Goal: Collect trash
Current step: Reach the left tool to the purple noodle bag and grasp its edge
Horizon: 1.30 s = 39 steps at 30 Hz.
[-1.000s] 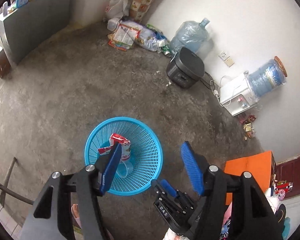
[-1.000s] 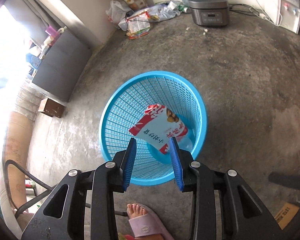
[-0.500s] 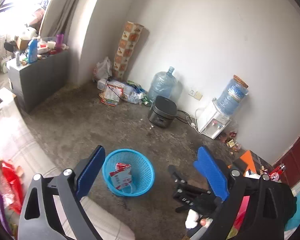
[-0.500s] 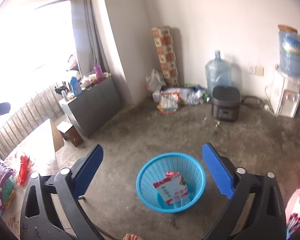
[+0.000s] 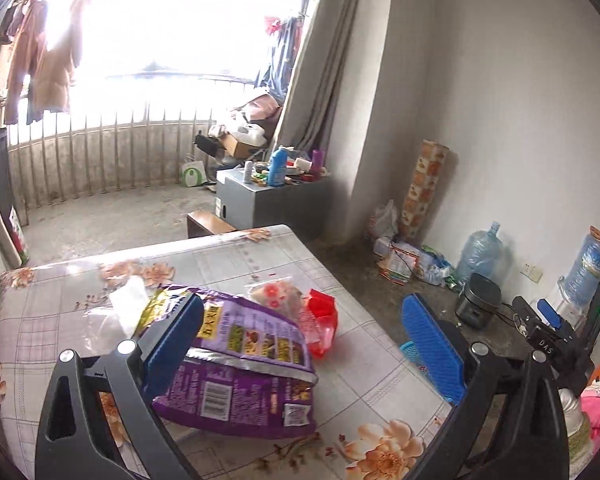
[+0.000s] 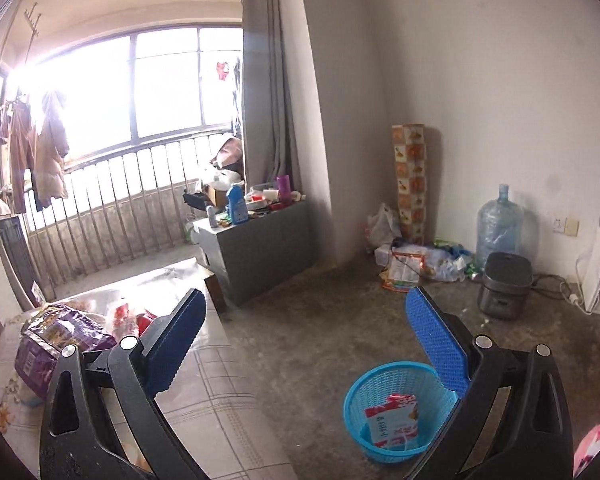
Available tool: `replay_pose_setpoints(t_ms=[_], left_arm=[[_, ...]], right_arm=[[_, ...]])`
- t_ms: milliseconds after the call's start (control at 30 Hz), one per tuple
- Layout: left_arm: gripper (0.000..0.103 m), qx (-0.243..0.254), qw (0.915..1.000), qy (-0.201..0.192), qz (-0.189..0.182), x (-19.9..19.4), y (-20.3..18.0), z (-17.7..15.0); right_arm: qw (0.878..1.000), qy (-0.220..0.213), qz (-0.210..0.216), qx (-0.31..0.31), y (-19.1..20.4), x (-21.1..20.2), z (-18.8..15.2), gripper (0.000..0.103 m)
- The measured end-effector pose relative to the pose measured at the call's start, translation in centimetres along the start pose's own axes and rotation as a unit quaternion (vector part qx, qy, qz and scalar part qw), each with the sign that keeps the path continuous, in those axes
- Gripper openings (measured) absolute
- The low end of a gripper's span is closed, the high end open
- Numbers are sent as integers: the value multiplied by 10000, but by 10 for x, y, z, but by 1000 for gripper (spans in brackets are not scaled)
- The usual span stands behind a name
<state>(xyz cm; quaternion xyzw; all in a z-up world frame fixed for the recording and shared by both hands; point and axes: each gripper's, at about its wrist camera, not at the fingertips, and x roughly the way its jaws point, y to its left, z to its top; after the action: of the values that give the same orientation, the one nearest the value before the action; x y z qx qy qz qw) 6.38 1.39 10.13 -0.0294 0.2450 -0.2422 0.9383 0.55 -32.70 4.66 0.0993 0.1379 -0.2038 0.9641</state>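
Note:
A purple snack bag (image 5: 240, 372) lies on the floral table (image 5: 360, 364), with a red wrapper (image 5: 320, 316), a clear wrapper (image 5: 276, 292) and a white tissue (image 5: 128, 300) beside it. My left gripper (image 5: 304, 348) is open and empty just above the table, its left finger over the purple bag. My right gripper (image 6: 312, 344) is open and empty, raised over the floor. The blue mesh basket (image 6: 384, 388) stands on the floor and holds a red and white packet (image 6: 392, 420). The purple bag also shows in the right wrist view (image 6: 56, 340).
A grey cabinet (image 6: 260, 248) with bottles stands by the curtain. A black cooker (image 6: 504, 288), a water jug (image 6: 498, 228), a water dispenser (image 5: 580, 288) and a pile of bags (image 6: 412, 260) line the wall. The table edge (image 6: 228, 364) is left of the basket.
Both grippers have risen from the basket and swung left toward the table. The right gripper opened wide and left the red and white packet in the basket.

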Motion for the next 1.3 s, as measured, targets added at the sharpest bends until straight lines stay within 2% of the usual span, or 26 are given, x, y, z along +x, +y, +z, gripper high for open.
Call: replay_pose_setpoints(t_ms=[133,267,400,567,700,767,833,933,1067,1167,1200,1300], left_arm=[[97,-413,9990,-35,159,-14,41,-16],[97,-573,9981,98,222,-18,58,-35],[97,-641,9972,335,195,-16,67,-54],[86,-972,9932,639,52,-4,83,-76],[78,-1306,9864,961,-282,15,91,-93],[72,-1461,9820,1114,-435,25,94,-101],[69,-1648,9770,1226,-568,35,98,-108],[68,-1881,9706,1313,-722,45,105,-113],[66,-2004,9651,1185,-1199,50,107,-111],[66,-2255,9511,705,-1988,39,108,-106],[66,-2262,9502,622,-2050,38,107,-104],[66,-2238,9555,721,-1780,49,105,-103]], right_arm=[[9991,-14,413,-35,24,6,8,96],[9960,188,859,-163,56,19,9,92],[9885,569,1368,-306,90,38,5,76],[9734,1170,1893,-551,141,64,-7,57],[9595,1668,2167,-673,173,84,-20,38],[9523,1859,2319,-699,184,80,-31,34],[9457,2020,2438,-738,192,84,-37,25],[9357,2267,2587,-778,203,93,-46,18],[9269,2515,2656,-838,210,98,-56,14],[9236,2613,2683,-823,211,97,-59,12],[9232,2629,2682,-814,210,97,-60,12],[9214,2695,2689,-776,210,96,-62,10]])
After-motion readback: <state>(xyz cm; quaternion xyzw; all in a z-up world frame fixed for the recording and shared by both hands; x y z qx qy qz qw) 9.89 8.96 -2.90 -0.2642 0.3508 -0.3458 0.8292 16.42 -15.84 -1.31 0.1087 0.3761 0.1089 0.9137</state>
